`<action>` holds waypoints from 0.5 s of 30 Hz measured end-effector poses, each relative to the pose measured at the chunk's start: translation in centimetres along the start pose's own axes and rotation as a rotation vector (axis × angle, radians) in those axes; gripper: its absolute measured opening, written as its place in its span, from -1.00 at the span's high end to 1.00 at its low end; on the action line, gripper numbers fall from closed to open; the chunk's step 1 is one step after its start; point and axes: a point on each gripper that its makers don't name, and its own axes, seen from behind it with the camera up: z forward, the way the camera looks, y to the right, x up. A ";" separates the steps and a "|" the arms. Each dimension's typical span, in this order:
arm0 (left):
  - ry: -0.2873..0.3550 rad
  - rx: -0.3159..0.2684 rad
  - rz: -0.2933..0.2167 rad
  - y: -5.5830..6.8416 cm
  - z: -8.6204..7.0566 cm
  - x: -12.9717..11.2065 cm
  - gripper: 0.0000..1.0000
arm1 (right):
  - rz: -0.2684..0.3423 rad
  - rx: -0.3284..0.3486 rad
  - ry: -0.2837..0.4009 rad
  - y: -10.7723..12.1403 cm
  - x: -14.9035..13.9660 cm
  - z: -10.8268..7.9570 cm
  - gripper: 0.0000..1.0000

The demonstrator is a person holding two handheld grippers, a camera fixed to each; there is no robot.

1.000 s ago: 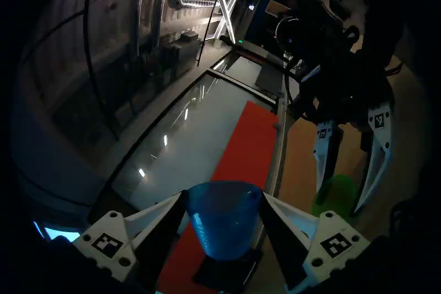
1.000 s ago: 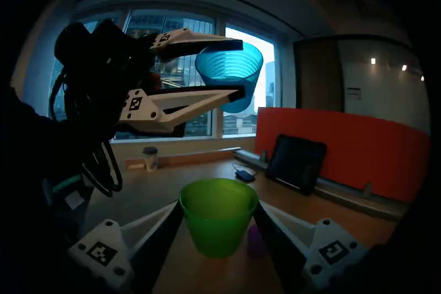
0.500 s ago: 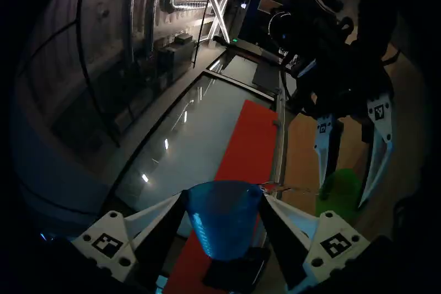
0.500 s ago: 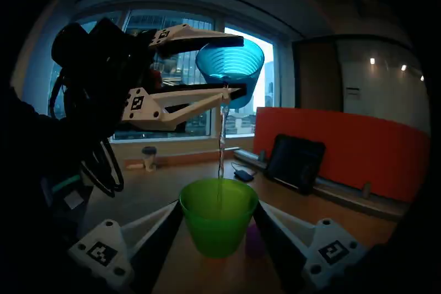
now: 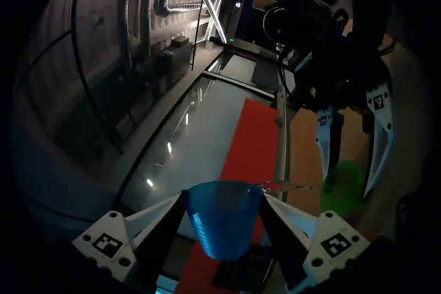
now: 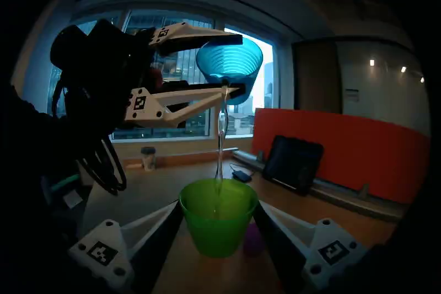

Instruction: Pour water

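Observation:
In the left gripper view, my left gripper (image 5: 223,214) is shut on a blue cup (image 5: 222,222), tipped on its side. A thin stream of water (image 5: 289,186) leaves its rim toward the green cup (image 5: 342,186), which sits between the fingers of my right gripper (image 5: 353,181). In the right gripper view, my right gripper (image 6: 218,222) is shut on the green cup (image 6: 218,222), held upright above the table. The blue cup (image 6: 230,69) hangs tilted above it in the left gripper (image 6: 234,68), and the water (image 6: 220,139) falls into the green cup.
A wooden table (image 6: 165,183) lies below, with a tablet (image 6: 292,164) leaning on an orange divider (image 6: 353,145), a small dark device (image 6: 241,175) and a paper cup (image 6: 148,157) near the window (image 6: 182,73). Something small and purple (image 6: 252,239) sits behind the green cup.
A second ago no water was falling; the blue cup has tipped a little further and a steady stream now runs from it into the green cup. Both grippers have barely moved.

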 end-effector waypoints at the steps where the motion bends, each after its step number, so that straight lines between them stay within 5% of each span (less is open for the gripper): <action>1: 0.000 0.000 0.004 0.0 0.0 0.0 -0.78 | -0.001 -0.001 0.000 0.0 0.0 0.0 -0.81; 15: 0.001 0.005 0.069 -0.5 -0.1 0.5 -0.78 | -0.007 -0.002 0.003 0.0 0.2 -0.1 -0.81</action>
